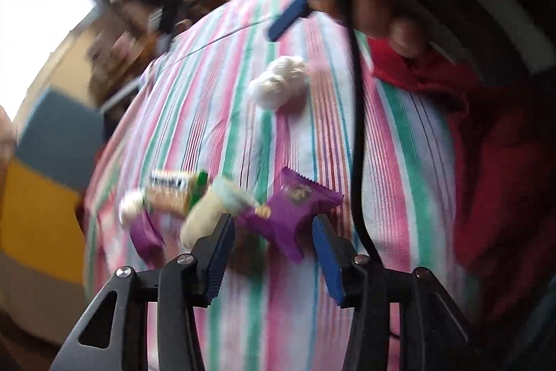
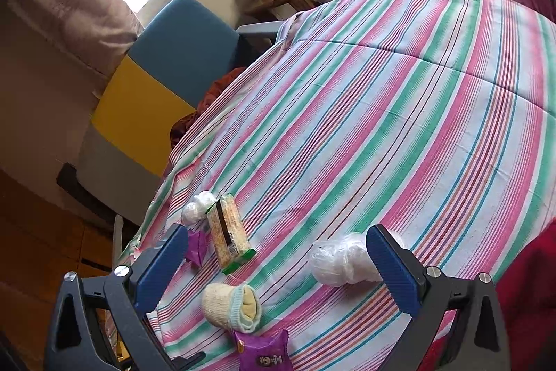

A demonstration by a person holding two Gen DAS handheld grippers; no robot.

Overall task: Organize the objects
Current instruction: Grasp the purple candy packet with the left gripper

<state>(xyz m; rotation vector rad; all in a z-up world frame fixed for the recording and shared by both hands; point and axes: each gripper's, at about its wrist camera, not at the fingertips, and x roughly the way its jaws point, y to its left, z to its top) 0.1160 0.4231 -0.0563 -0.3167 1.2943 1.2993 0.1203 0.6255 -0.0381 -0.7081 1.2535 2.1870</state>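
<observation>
On a striped cloth (image 2: 399,113) lie a purple snack packet (image 1: 295,207), a rolled cream sock (image 1: 208,214), a green-ended cracker pack (image 1: 177,193), a second purple packet (image 1: 146,232), a small white bag (image 1: 130,207) and a larger white bag of round pieces (image 1: 281,82). My left gripper (image 1: 272,225) is open just above the purple packet; its view is blurred. My right gripper (image 2: 274,249) is open and empty, with the sock (image 2: 229,305), the cracker pack (image 2: 227,239) and the white bag (image 2: 340,263) between its fingers; the purple packet (image 2: 264,350) lies at the bottom edge.
A blue, yellow and grey padded panel (image 2: 149,82) stands beyond the cloth's left edge. A red garment (image 1: 493,141) lies along the right side. A black cable (image 1: 358,127) hangs across the left view. The other gripper's blue finger (image 1: 286,18) shows at the far end.
</observation>
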